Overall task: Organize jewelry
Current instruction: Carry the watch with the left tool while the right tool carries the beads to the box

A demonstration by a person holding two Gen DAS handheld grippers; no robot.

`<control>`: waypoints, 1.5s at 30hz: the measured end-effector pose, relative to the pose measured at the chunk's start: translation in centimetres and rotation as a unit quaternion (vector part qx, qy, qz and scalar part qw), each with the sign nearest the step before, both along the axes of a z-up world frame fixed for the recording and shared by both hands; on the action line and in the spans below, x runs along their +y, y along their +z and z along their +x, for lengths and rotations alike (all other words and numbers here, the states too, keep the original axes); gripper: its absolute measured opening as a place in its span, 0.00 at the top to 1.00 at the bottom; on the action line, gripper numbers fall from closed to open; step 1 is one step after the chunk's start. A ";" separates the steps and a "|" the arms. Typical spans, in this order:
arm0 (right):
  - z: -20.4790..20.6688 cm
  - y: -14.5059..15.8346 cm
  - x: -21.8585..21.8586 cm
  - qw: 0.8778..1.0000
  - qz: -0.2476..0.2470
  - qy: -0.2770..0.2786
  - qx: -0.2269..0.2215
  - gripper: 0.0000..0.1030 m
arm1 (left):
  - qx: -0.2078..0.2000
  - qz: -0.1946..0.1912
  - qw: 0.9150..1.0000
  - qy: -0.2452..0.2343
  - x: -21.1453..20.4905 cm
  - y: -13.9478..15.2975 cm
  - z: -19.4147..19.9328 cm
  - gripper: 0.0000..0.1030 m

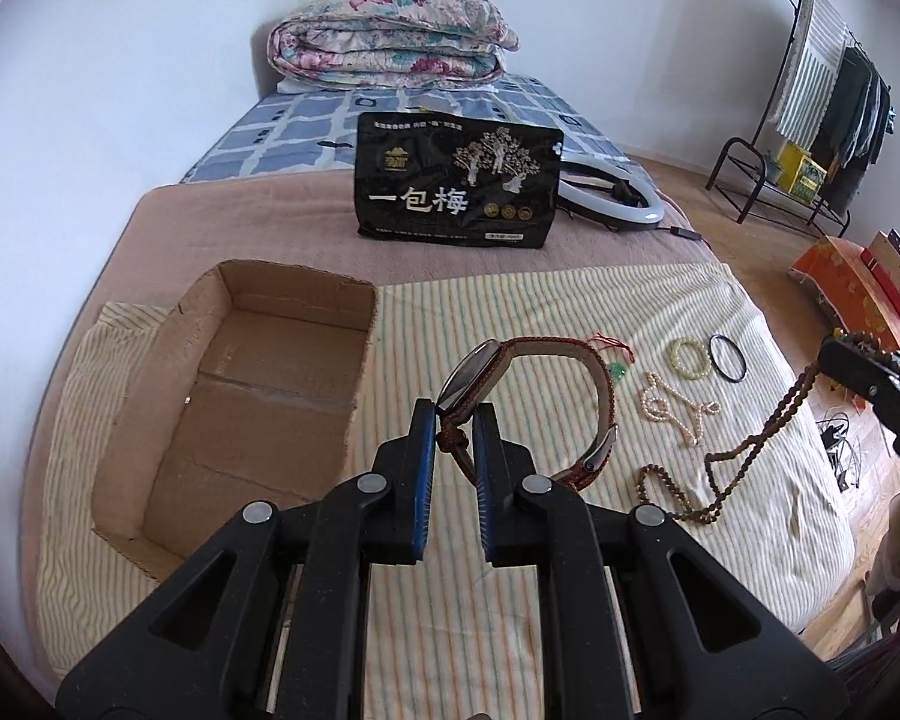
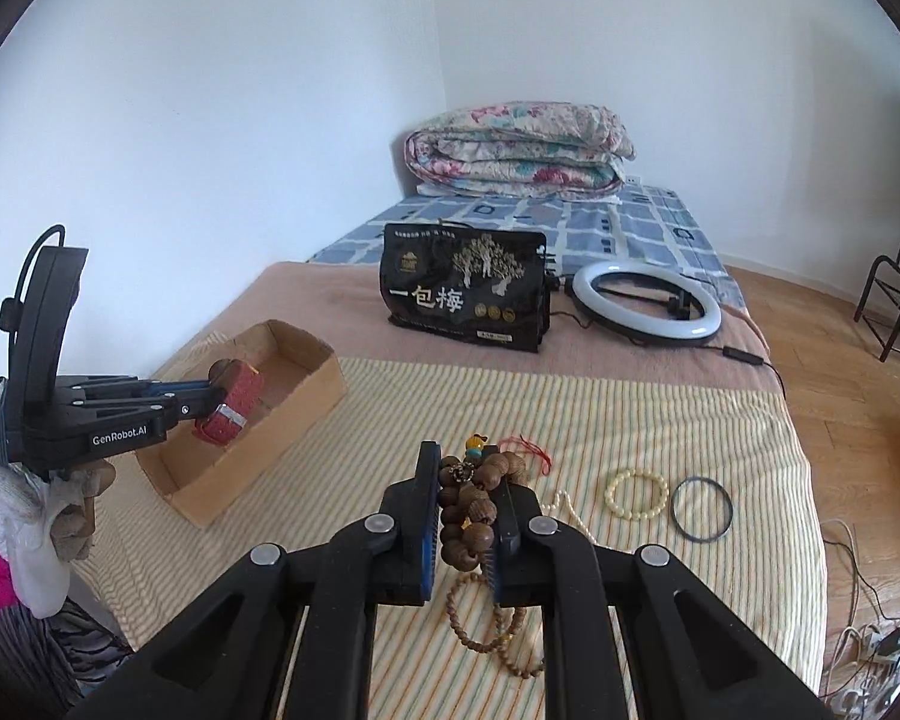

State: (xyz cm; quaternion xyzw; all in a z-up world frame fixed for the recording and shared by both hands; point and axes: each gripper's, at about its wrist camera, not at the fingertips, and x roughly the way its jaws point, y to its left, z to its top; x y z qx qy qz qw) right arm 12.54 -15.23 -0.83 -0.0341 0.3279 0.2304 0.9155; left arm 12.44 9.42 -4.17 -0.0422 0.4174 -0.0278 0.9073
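Observation:
My left gripper (image 1: 455,414) is shut on the red strap of a wristwatch (image 1: 474,381), held above the striped cloth just right of the open cardboard box (image 1: 240,396). In the right wrist view the left gripper (image 2: 219,399) holds the watch (image 2: 231,402) over the box (image 2: 306,384). My right gripper (image 2: 468,480) is shut on a bunch of brown wooden prayer beads (image 2: 474,504); their strand hangs to the cloth (image 1: 744,450). A pearl necklace (image 1: 678,408), a cream bead bracelet (image 2: 636,492), a black ring bangle (image 2: 702,507) and a red-cord charm (image 1: 615,357) lie on the cloth.
A black snack bag (image 1: 456,183) stands behind the cloth, with a ring light (image 2: 648,303) beside it. A folded floral quilt (image 1: 390,39) lies at the bed's head. A clothes rack (image 1: 822,96) and cables on the wooden floor (image 2: 870,648) are to the right. A gloved hand (image 2: 48,516) holds the left gripper.

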 end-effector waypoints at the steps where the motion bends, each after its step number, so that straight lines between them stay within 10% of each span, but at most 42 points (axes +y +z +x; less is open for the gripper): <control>1: 0.0 0.4 0.4 1.000 0.002 0.004 -0.004 0.90 | -0.003 0.002 1.000 0.007 0.7 0.2 -0.2 0.90; 25: 2.7 11.7 12.6 0.988 0.031 0.104 -0.105 0.90 | 0.020 0.003 0.990 0.138 14.2 -1.3 -3.4 0.90; 45: 8.0 13.5 23.1 0.982 0.036 0.149 -0.113 0.90 | 0.059 -0.025 0.987 0.149 16.7 -3.5 -2.8 0.90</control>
